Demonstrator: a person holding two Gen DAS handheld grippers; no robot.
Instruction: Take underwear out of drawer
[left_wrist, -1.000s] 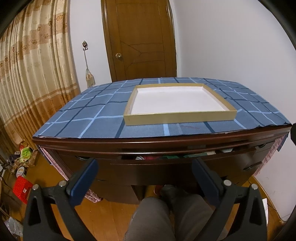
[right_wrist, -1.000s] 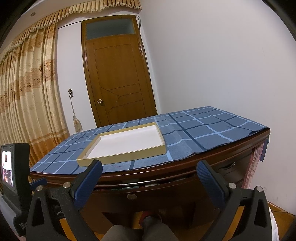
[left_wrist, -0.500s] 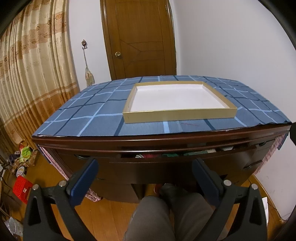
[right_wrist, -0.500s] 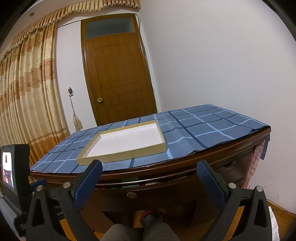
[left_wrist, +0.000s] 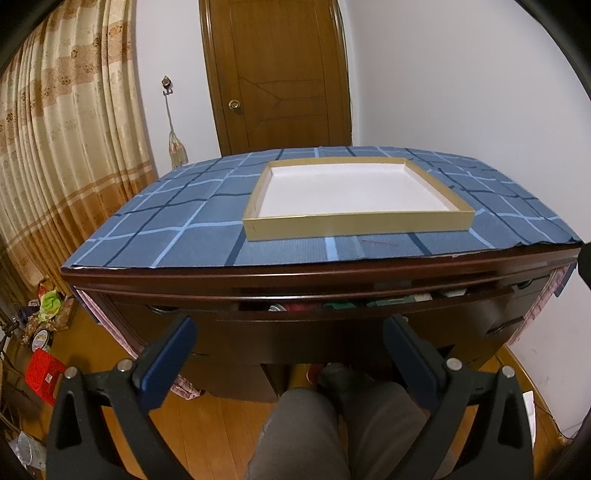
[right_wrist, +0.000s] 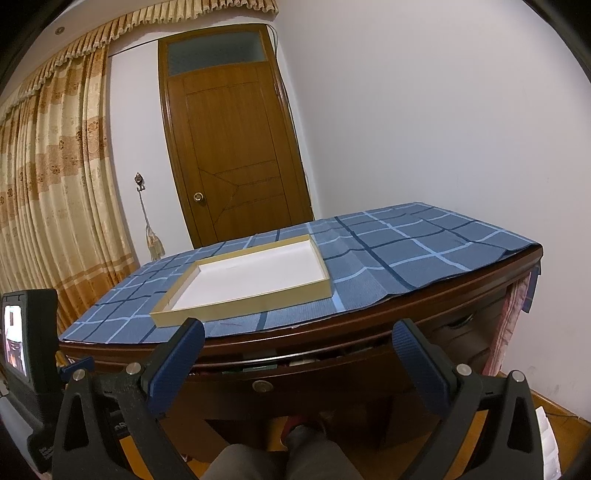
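Ahead of the left gripper's fingers (left_wrist: 168, 354), the drawer (left_wrist: 332, 310) stood barely ajar, so only a thin strip of its contents (left_wrist: 332, 303) showed: red, green and white patches too cramped to tell as underwear or anything else. The desk (left_wrist: 258, 280) overhang hid the rest. Beyond the right gripper's fingers (right_wrist: 177, 363), the same slit was darker still. Left of those fingers, a small screen (right_wrist: 14, 345) was cut off by the picture's edge, its display unreadable.
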